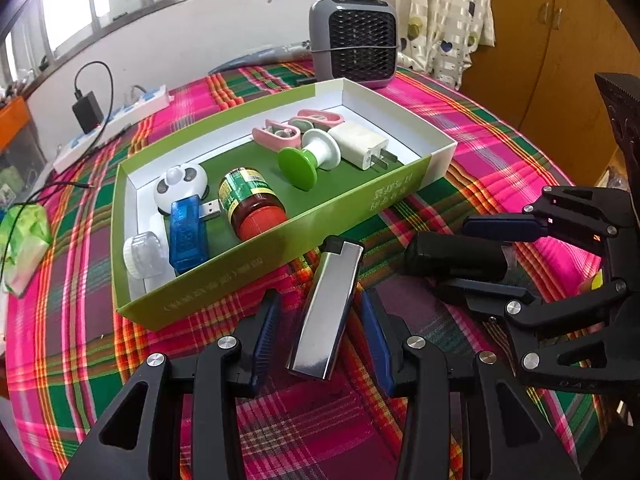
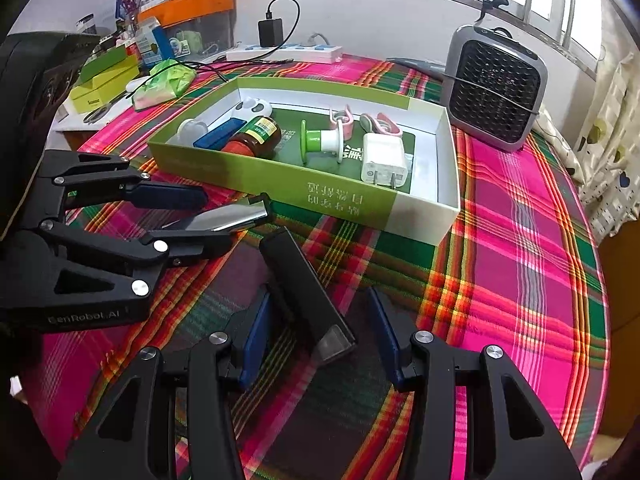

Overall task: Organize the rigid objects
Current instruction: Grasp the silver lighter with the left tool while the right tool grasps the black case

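- The lighter is a slim chrome bar with a black cap. It lies on the plaid cloth of the tabletop, just outside the long near wall of the box, cap end toward that wall.
- The left gripper straddles the lighter. Its jaws stand partly open, with a gap between each blue pad and the chrome sides, so nothing is gripped.
- The black bar is a matte, flat-sided stick with a clear tip at its near end. It lies on the cloth beside the lighter, further along the same box wall.
- The right gripper has its jaws partly open around the bar. The left pad sits close against the bar's side, but I cannot tell whether it touches; the right pad is clearly off it.
- The box is a shallow green-and-white tray. It holds a panda-faced gadget, a blue USB stick, a red-capped bottle, a green-and-white spool, a white charger and pink clips.
- The left view alone shows a clear cap in the box's near corner, and the full length of the lighter.
- The right view alone shows the bar's clear tip, scissors and yellow boxes past the tabletop's far left edge.
- A grey heater stands behind the box's far corner.
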### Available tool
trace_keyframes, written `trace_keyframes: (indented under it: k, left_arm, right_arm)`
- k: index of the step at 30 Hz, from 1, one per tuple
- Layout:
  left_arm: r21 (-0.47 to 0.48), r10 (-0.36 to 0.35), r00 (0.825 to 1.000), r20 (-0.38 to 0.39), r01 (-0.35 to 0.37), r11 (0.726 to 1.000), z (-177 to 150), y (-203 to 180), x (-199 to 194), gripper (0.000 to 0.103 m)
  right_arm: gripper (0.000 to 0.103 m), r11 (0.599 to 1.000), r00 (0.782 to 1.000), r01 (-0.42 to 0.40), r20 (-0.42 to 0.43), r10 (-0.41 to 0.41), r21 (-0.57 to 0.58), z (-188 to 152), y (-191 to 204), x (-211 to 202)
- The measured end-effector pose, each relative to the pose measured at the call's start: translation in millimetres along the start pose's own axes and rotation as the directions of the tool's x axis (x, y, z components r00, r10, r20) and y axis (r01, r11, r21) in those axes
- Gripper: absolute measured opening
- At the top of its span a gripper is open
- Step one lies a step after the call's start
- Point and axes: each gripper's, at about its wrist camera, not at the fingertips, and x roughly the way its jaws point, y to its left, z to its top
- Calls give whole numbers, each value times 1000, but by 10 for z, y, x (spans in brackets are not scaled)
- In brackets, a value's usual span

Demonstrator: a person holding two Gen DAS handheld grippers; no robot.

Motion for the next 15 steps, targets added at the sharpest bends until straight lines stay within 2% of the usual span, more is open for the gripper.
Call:
trace_keyframes:
  k: [11, 15]
  left_arm:
    - [-36, 12, 1000, 18, -11, 999, -24, 38, -23, 32]
    - [-39, 18, 1000, 20, -17, 999, -36, 32, -37, 28]
  right_arm:
    - [48, 1000, 1000, 4, 7, -4, 4, -9, 1, -10]
    - [39, 1000, 1000, 8, 9, -8, 10, -18, 0, -26]
